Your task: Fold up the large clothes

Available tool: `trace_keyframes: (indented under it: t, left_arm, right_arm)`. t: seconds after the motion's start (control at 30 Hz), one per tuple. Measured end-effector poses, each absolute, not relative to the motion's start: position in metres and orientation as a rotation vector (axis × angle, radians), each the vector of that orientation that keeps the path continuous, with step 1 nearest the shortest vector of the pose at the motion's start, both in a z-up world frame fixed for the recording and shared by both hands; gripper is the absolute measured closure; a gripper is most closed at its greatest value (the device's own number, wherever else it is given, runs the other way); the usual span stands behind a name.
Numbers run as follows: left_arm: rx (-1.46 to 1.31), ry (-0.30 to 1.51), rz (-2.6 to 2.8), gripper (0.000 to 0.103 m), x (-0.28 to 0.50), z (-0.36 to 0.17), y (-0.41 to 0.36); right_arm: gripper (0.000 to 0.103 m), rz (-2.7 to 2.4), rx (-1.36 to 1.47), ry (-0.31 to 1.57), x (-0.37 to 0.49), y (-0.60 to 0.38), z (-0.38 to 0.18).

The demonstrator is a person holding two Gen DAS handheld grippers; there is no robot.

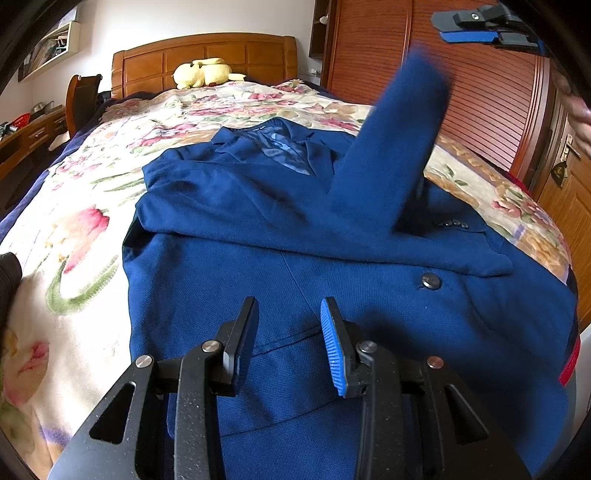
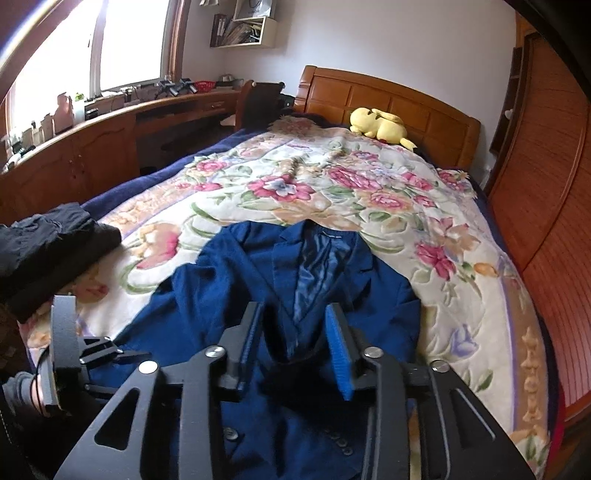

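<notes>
A navy blazer [image 1: 332,258] lay face up on the floral blanket [image 1: 92,229] of the bed, collar toward the far wooden headboard [image 1: 207,55], its left sleeve already folded across the chest. The other sleeve [image 1: 391,147] was in mid-air at the right, blurred, rising from the jacket's right side toward the right gripper [image 1: 476,27], which sat high at the far right; its jaws stood apart and the cloth was not between them. In its own view the right gripper [image 2: 295,350] showed a moderate gap with nothing clamped. The left gripper [image 1: 288,339] hovered over the near hem, jaws partly parted and empty. A yellow plush toy [image 1: 205,72] rested by the headboard, and dark folded clothes [image 2: 48,247] lay at the near left edge.
</notes>
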State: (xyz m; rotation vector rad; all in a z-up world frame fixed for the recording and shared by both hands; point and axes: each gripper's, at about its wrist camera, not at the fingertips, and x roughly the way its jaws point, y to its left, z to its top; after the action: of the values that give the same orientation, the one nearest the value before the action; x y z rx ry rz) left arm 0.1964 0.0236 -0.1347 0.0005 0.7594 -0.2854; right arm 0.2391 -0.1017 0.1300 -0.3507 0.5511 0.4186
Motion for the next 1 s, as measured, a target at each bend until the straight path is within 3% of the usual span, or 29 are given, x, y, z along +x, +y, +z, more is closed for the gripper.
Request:
trace_keyframes:
  t: [1.0]
  left_arm:
    - [0.012, 0.769, -0.283, 0.067, 0.197, -0.138, 0.025]
  right_arm:
    - [0.058, 0.299, -0.193, 0.818, 0.31, -0.139, -0.005]
